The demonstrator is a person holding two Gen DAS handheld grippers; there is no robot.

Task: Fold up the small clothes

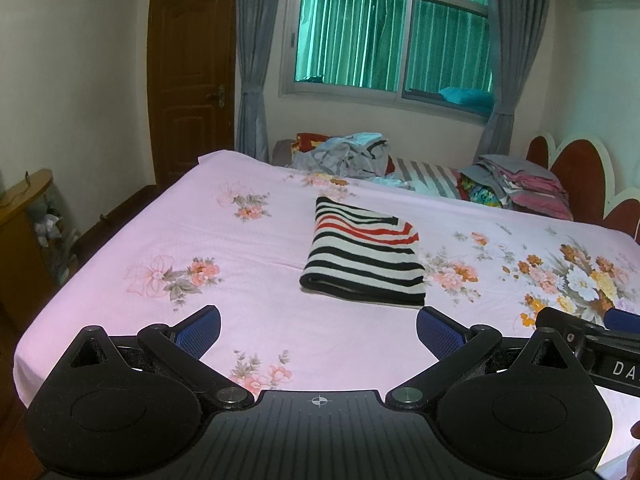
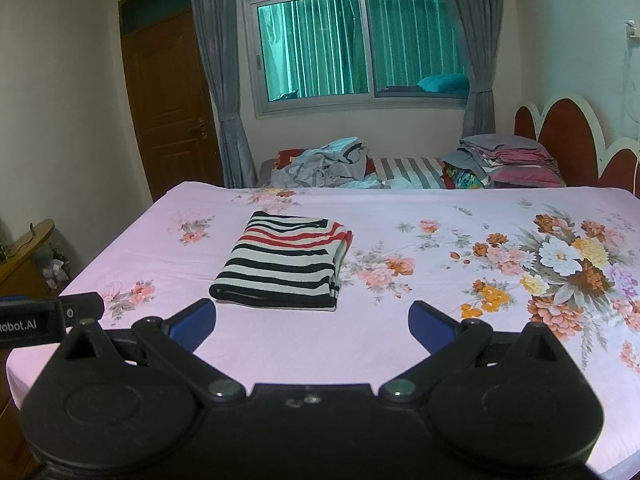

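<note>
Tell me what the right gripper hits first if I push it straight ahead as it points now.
Probably the bare pink bedsheet, just right of the folded striped garment. The right gripper, jaws open, aims slightly past that garment's right edge; depth is unclear, so it might clip it.

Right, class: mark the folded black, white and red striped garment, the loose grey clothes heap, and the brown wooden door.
Folded black, white and red striped garment (image 1: 362, 260): left wrist view, middle of top layer.
Loose grey clothes heap (image 2: 320, 162): right wrist view, centre of heap.
Brown wooden door (image 2: 168, 96): right wrist view, middle panel.
</note>
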